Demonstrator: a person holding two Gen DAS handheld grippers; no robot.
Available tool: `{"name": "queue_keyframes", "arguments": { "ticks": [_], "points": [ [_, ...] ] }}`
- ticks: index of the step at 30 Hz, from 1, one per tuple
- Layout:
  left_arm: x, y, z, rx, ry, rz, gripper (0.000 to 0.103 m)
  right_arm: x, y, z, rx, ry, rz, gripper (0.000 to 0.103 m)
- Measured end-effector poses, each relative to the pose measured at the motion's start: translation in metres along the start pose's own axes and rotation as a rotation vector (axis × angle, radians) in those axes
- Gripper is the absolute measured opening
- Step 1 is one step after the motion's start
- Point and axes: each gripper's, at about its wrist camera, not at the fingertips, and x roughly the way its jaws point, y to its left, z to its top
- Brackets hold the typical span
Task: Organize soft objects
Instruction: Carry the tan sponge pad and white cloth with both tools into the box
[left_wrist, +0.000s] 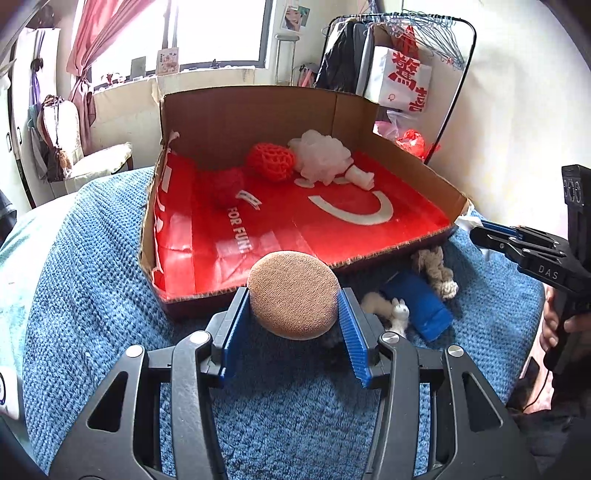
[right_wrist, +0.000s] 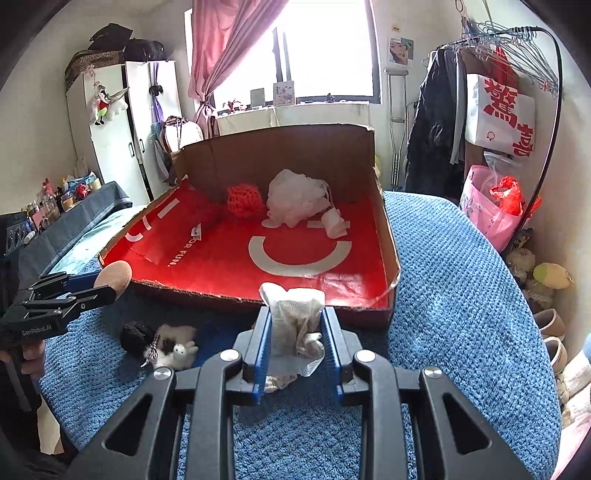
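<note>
Left claw (left_wrist: 294, 300) pinching a round tan sponge puff (left_wrist: 293, 293) between its blue pads, held just short of the near wall of the cardboard box (left_wrist: 258, 110), which sits on the blue knitted blanket (left_wrist: 92, 295) of the bed. Straight ahead and slightly upward from the puff: the box's red-lined floor, bare along its near edge. Right claw (right_wrist: 295, 326) clamped on a crumpled white gauze cloth (right_wrist: 295, 317), likewise poised just before the near wall, toward the box's near right corner. Already inside, bunched along the far wall: a white mesh bath pouf (right_wrist: 295, 201), an orange crocheted ball (right_wrist: 243, 201), a dark red knitted piece (left_wrist: 227, 184) and small white pads (right_wrist: 336, 223). Left outside on the blanket, between the two claws and close under the near wall: a small white plush animal (right_wrist: 177, 349), a dark yarn ball (right_wrist: 136, 336), a blue sponge block (left_wrist: 421, 306) and a knotted rope piece (left_wrist: 437, 271). Judged from this: both loads equally near the box, each needing only a short forward carry over the low front wall; puff round, so no axis to mind; gauze hanging lengthwise downward, likely to catch the cardboard rim unless lifted clear.
</note>
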Motion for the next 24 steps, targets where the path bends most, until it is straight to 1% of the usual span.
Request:
{"name": "queue_keyframes", "arguments": {
  "ticks": [5,10,14,19,24],
  "points": [
    [0.009,0.003,0.018,0.006,-0.001,0.022,0.046,0.014,0.007,0.024,-0.042,-0.005,-0.017,0.028],
    [0.028,0.011,0.040,0.006,0.024,0.067,0.046,0.045,0.007,0.050,-0.077,0.033,-0.061,0.028],
    [0.050,0.020,0.055,0.009,0.061,0.096,0.046,0.076,0.008,0.065,-0.117,0.090,-0.110,0.028],
    [0.076,0.034,0.069,-0.005,0.118,0.126,0.046,0.109,0.007,0.078,-0.160,0.167,-0.148,0.029],
    [0.094,0.039,0.076,0.026,0.161,0.184,0.046,0.137,0.003,0.083,-0.183,0.248,-0.170,0.029]
  ]
}}
